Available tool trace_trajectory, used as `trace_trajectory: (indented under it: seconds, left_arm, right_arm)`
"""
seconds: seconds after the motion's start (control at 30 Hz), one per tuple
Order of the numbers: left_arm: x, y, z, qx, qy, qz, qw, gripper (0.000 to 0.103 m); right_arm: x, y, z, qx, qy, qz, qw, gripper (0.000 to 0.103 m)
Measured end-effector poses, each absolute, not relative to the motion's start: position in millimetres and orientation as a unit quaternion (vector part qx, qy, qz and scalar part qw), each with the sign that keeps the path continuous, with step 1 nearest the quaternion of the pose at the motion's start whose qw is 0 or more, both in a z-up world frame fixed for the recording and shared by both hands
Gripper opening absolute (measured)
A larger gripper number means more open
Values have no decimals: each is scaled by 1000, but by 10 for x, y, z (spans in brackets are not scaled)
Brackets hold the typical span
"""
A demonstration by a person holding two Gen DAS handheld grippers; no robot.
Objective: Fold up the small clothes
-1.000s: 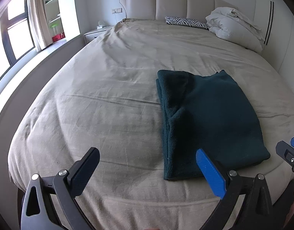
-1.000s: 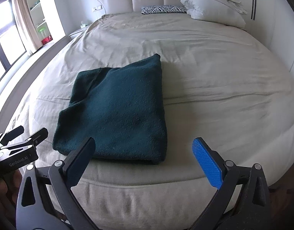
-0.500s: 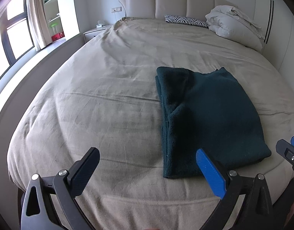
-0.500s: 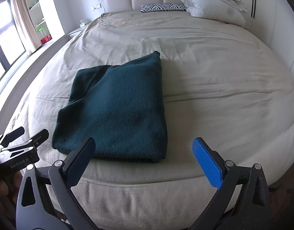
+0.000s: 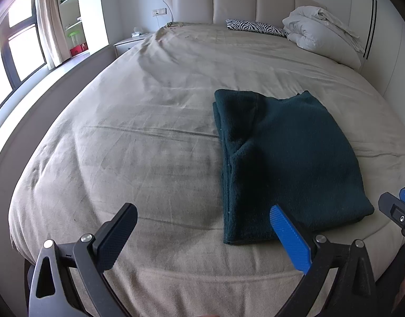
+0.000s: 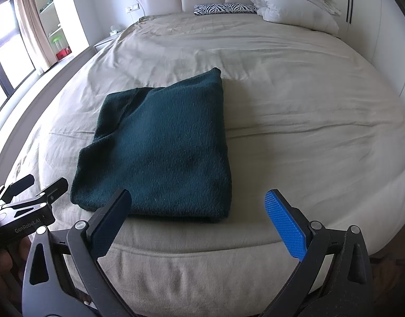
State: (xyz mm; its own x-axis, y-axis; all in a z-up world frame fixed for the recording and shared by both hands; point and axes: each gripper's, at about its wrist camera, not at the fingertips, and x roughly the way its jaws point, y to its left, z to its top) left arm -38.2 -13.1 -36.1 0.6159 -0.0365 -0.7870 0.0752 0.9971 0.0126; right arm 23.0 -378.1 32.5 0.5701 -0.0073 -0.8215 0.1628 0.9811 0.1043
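Folded garment near the foot edge of the bed

The dark green folded fleece garment [image 6: 160, 155] lies on the beige-covered bed [image 6: 295, 121], close to its near edge, well apart from the headboard end. At that far end, the zebra-striped pillow [image 6: 223, 8] sits left of the white bundled duvet [image 6: 292, 2], at the far right corner. A white nightstand [image 5: 128, 43] stands beside the far left corner.

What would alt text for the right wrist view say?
A folded dark green garment lies flat near the foot of a beige bed. The open right claw hovers just short of it, touching nothing, with the left claw at the left edge.
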Motion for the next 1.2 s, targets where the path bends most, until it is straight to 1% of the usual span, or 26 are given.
trace_trajectory:
  seconds: [1.2]
  left_arm:
    - [-371, -106, -425, 23, 442, -35, 896, 103]
  right_arm:
    - [218, -3763, 256, 84, 470, -42, 878, 103]
